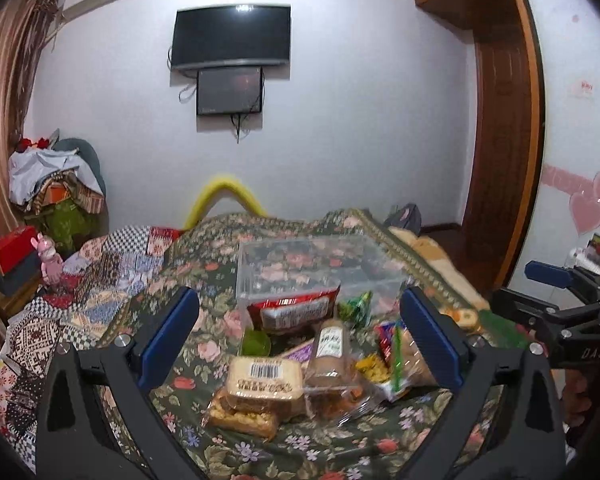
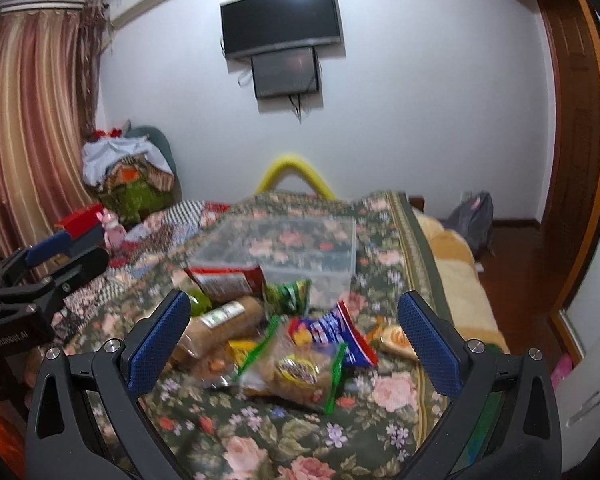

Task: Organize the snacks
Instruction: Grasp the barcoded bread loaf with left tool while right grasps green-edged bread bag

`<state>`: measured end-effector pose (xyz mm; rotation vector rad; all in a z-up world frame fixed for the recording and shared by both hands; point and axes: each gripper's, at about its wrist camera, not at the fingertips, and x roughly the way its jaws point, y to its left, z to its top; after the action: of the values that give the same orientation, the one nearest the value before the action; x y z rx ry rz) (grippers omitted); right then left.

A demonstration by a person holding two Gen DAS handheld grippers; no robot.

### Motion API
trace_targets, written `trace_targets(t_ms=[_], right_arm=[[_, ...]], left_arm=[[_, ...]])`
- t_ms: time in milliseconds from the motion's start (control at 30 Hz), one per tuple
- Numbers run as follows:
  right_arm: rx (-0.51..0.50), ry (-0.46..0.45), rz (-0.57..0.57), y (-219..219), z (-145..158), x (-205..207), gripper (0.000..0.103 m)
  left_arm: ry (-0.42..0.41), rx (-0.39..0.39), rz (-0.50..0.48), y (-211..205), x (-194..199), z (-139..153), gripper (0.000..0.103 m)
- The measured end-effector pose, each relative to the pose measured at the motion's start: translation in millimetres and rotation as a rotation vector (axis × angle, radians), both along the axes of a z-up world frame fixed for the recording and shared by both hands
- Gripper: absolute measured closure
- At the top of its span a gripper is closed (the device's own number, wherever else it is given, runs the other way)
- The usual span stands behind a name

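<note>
- We are holding the left gripper [image 1: 300,344] low in the middle of the left wrist view, with its fingers [image 1: 168,336] standing wide apart and gripping nothing.
- We are holding the right gripper [image 2: 294,344] in the same way in the right wrist view; its fingers [image 2: 428,344] are also spreading wide and are empty.
- The snacks [image 1: 300,368] are lying in a loose pile on the flowered bed cover [image 1: 260,452], in the lower middle of both frames, between the fingers as we are seeing them.
- In the left wrist view, a pale biscuit pack with a barcode [image 1: 265,380] is sitting on top of another wrapped bar at the lower centre, and a tall brown pack [image 1: 331,356] is lying just beside it to the right.
- A red packet [image 1: 294,308] is leaning against the front wall of the clear plastic box [image 1: 320,268], which is standing on the bed just behind the pile, in the centre of the frame.
- In the right wrist view, a clear bag with green edges [image 2: 300,376] is lying at the front of the pile, and a blue and red packet [image 2: 332,332] is lying just behind it.
- The small green packet [image 2: 290,296] is sitting close to the box; we cannot tell if it is touching it.
</note>
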<state>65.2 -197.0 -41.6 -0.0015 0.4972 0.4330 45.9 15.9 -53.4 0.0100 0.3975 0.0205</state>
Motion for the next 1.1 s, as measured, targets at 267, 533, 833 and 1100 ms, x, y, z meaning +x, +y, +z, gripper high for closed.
trace_targets(t_ms=[267,533,833,1100], right_arm=[[-0.003,0.186,-0.003,-11,-41,33,0.000],[0.034,0.320,0.030,-8,-68,50,0.000],[0.053,0.419,0.080,8,-89,61,0.000],[0.095,0.468,0.087,11,-96,70,0.000]], left_arm=[[0.191,-0.032,0.004,22,39,-54,0.011],[0.306,-0.091,0.010,30,63,-93,0.010],[0.269,-0.100,0.024,43,63,-90,0.010],[0.371,-0.055,-0.013,42,79,-114,0.010]])
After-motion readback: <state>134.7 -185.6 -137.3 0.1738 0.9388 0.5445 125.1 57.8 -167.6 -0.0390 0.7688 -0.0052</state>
